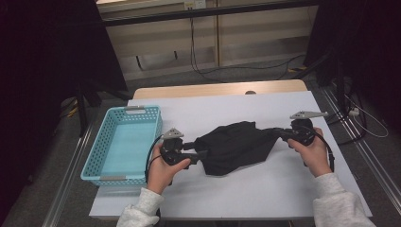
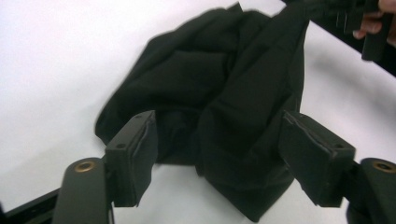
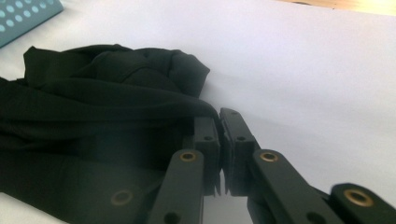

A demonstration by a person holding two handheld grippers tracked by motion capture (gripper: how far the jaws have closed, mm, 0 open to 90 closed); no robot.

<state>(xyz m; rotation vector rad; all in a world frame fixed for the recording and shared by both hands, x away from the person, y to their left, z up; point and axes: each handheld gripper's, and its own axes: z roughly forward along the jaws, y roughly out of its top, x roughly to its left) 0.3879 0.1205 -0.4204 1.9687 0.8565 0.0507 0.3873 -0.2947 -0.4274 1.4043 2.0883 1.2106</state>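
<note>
High view: sleeved forearms entering at the bottom edge, one hand on each gripper. Left gripper (image 1: 201, 152) at centre-left of the white-covered worktop (image 1: 283, 189), pointing right, tips at the left edge of the black cloth (image 1: 236, 146). Right gripper (image 1: 280, 132) at centre-right, pointing left, tips at the cloth's right corner. Cloth bunched and spread between both grippers, at the middle of the worktop. Light blue perforated basket (image 1: 94, 165) at the worktop's left edge, well apart from the cloth. Floor beyond with cables.

Left gripper view: two black jaws low in frame, spread apart, pads not pressing; a fold of black cloth (image 2: 224, 116) lying between and beyond them on the white surface. Far corner of cloth drawn up and taut toward the right gripper (image 2: 322, 9) at top right, fingers (image 2: 371, 28) beside it.

Right gripper view: jaws pressed together, pinching an edge of the black cloth (image 3: 93, 116). Remaining cloth heaped to the left on the white worktop (image 3: 303, 70). Corner of the blue basket (image 3: 23, 14) at top left.
</note>
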